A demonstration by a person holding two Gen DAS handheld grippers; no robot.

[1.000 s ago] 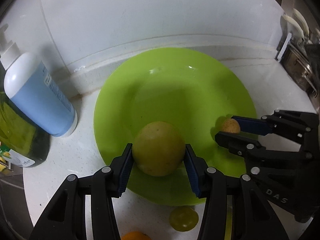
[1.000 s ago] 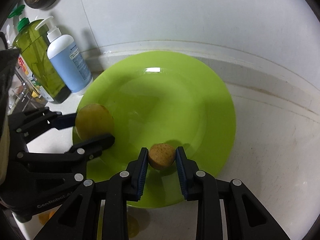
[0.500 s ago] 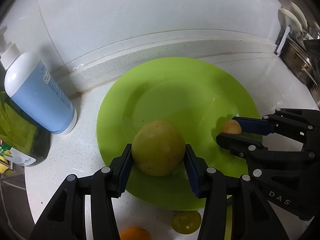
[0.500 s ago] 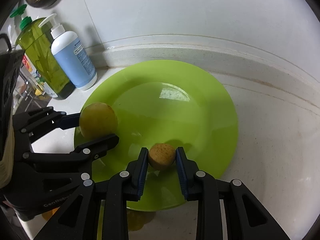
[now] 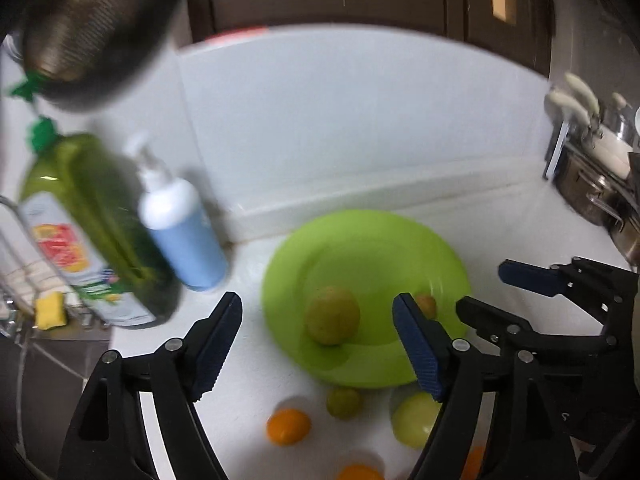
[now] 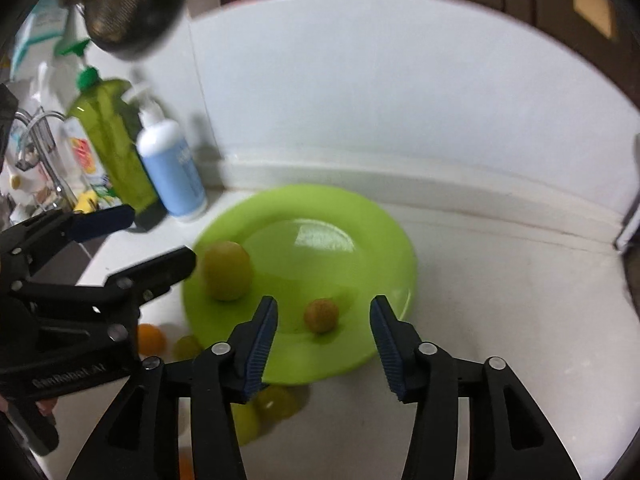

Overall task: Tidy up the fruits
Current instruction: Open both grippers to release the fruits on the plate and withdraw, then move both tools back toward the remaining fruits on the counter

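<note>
A green plate (image 5: 372, 240) (image 6: 360, 216) lies on the white counter. On it rest a large yellow-green fruit (image 5: 332, 316) (image 6: 227, 270) and a small brown fruit (image 5: 425, 304) (image 6: 321, 315). My left gripper (image 5: 318, 344) is open and empty, raised above and in front of the plate; it also shows in the right wrist view (image 6: 140, 236). My right gripper (image 6: 323, 344) is open and empty above the plate's near edge; it also shows in the left wrist view (image 5: 488, 292). Loose fruits lie on the counter in front of the plate: an orange (image 5: 288, 426) (image 6: 150, 338), a small green one (image 5: 344, 402) and a pale green one (image 5: 414, 420).
A blue-white pump bottle (image 5: 180, 224) (image 6: 170, 172) and a green detergent bottle (image 5: 92, 232) (image 6: 112, 140) stand left of the plate against the white wall. A sink rack with a yellow sponge (image 5: 50, 308) is far left. Metal pots (image 5: 600, 196) stand at right. A dark strainer (image 5: 92, 28) hangs above.
Both grippers opened and let go of their fruits, which now rest on the plate. Both pulled back and up, so the plate looks smaller and the loose fruits came into view.
</note>
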